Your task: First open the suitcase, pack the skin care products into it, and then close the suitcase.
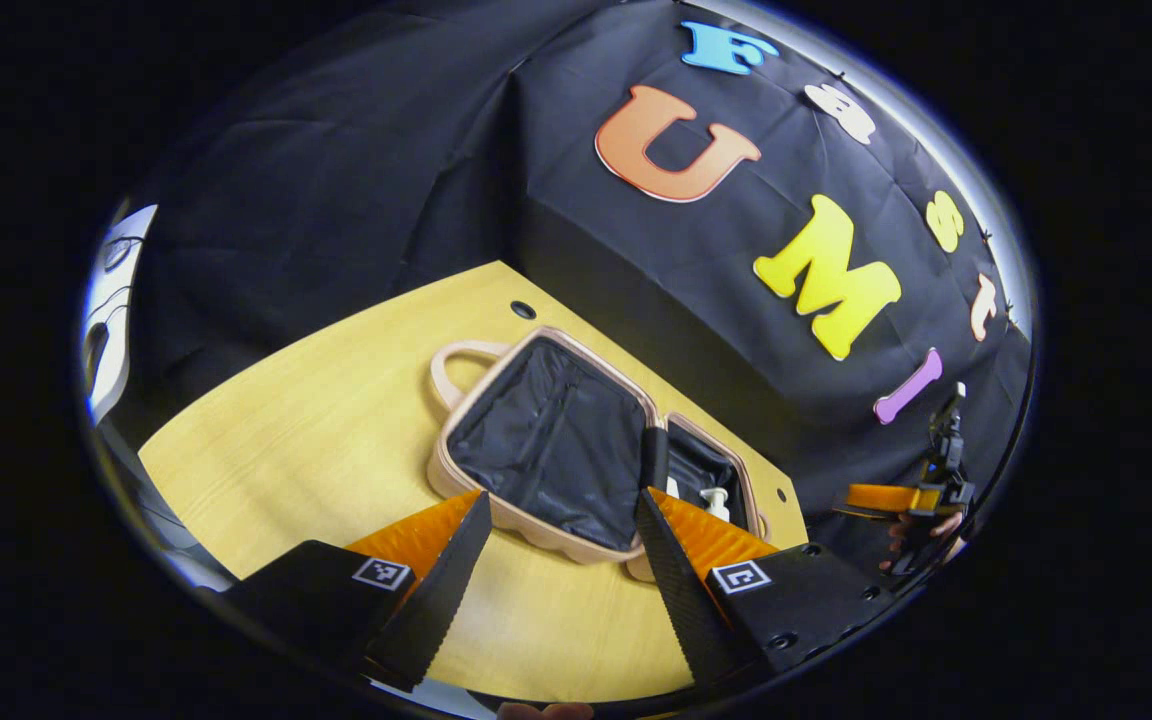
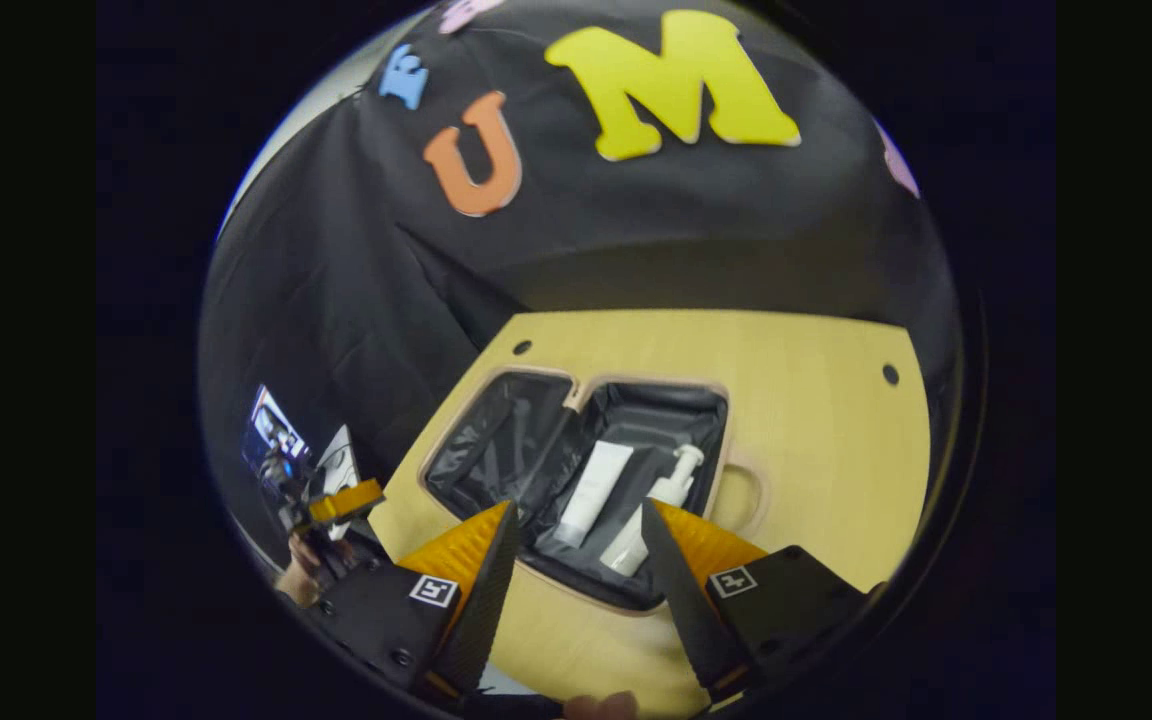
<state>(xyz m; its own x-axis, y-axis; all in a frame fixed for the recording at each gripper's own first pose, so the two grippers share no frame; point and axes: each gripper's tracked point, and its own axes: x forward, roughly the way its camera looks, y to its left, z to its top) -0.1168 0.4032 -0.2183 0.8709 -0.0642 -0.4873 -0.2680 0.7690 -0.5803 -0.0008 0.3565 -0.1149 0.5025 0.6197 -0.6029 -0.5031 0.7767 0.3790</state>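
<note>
Right gripper view: open suitcase (image 2: 496, 445) on wooden table (image 2: 816, 420).

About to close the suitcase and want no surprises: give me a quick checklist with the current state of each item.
1. Suitcase lies fully open, both halves flat on the table: ok.
2. Tube inside the right half: ok.
3. Pump bottle inside the same half, beside the tube: ok.
4. Nothing sticks over the rim: cannot tell for the bottle's base, which the right gripper partly hides.
5. Left gripper open and empty, above the empty half: ok.
6. Right gripper open and empty: ok.
</note>
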